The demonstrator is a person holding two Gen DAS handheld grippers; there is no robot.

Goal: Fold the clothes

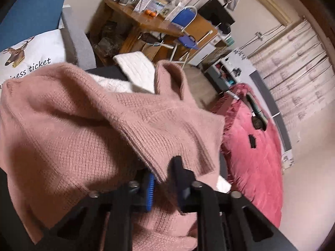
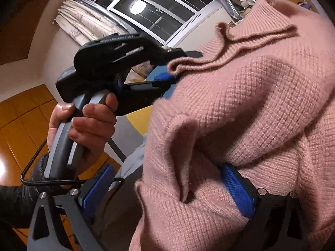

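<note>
Pink sweater clamped in left gripper, draping right gripper's parted fingers, near wooden desk.

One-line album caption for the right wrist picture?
Open right gripper under a lifted pink sweater, left gripper pinching its edge.

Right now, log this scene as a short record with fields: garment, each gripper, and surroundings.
garment: pink knit sweater, lifted and bunched, not yet folded
left gripper: left gripper shut on a ribbed edge of the sweater
right gripper: right gripper open, sweater fabric draped between its blue pads
left hand: hand gripping the left gripper's handle, seen from the right wrist view
surroundings: deer-print pillow, red cushion, wooden desk with blue chair
</note>
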